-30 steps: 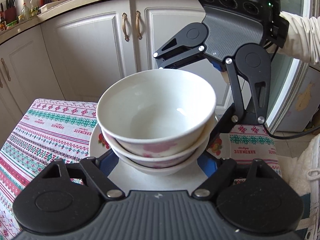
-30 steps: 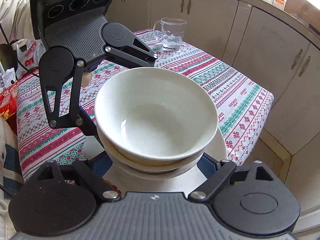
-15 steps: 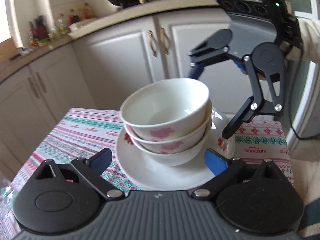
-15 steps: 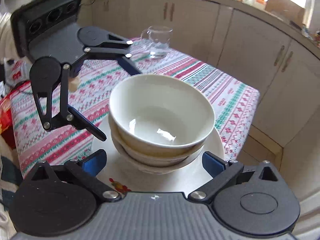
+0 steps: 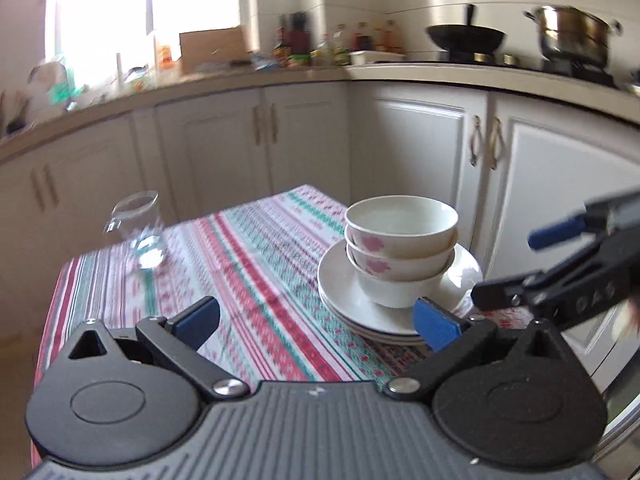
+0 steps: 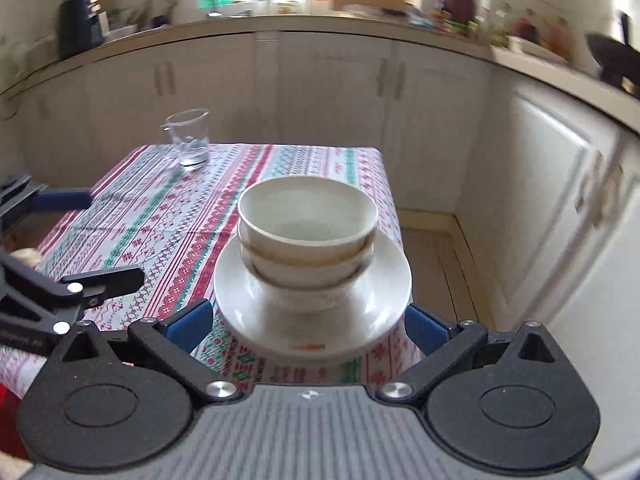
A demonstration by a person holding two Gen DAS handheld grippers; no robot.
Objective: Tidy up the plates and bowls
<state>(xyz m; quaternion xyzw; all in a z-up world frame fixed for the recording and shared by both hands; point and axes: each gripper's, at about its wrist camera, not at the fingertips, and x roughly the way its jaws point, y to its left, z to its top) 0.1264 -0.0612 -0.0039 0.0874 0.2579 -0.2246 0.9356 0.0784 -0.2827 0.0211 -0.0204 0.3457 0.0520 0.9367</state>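
- Bowls: white ceramic bowls with pink flower prints (image 5: 401, 240) (image 6: 307, 236) sit nested, upright, on stacked white plates (image 5: 348, 304) (image 6: 312, 320) at the corner of the table under a red, green and white striped tablecloth (image 5: 248, 264) (image 6: 160, 216).
- Left gripper (image 5: 316, 318) (image 6: 84, 236): jaws spread wide, empty, clear of the plates.
- Right gripper (image 6: 308, 326) (image 5: 516, 264): jaws wide, empty, just short of the plate rim.
- Clear glass mug (image 5: 138, 230) (image 6: 190, 138) stands well apart at the far side.
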